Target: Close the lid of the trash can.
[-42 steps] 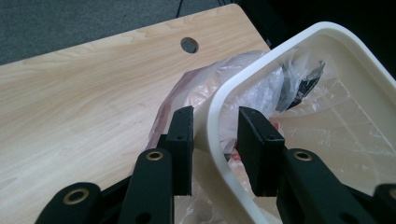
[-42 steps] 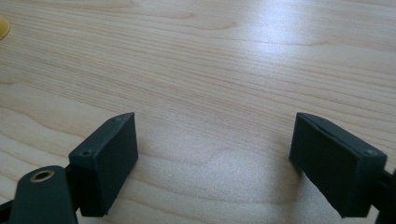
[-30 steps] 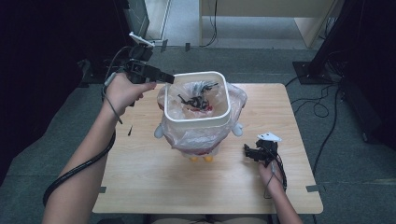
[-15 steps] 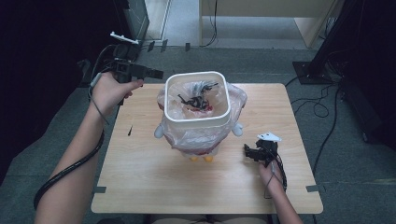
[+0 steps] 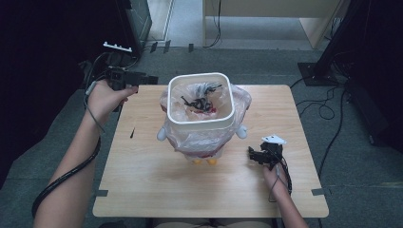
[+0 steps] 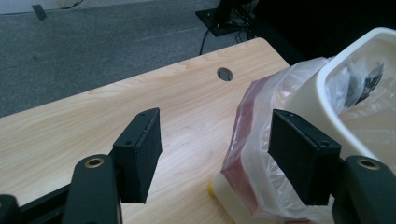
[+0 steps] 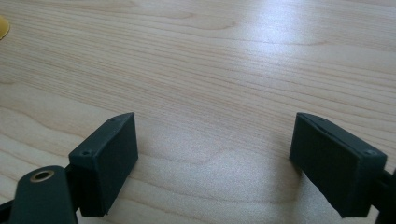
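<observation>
Wooden table (image 5: 142,180) bears bag-lined white bin (image 5: 202,124), black scrap (image 5: 132,133) beside.

A white square bin (image 5: 201,102), lined with a clear plastic bag (image 5: 242,102) and holding dark scraps, stands upright just right of the left gripper (image 5: 142,78)

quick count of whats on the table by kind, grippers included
white bin: 1
clear plastic bag liner: 1
small dark scrap on the wood: 1
grippers: 2, left gripper and right gripper, both open and empty
total: 5
</observation>
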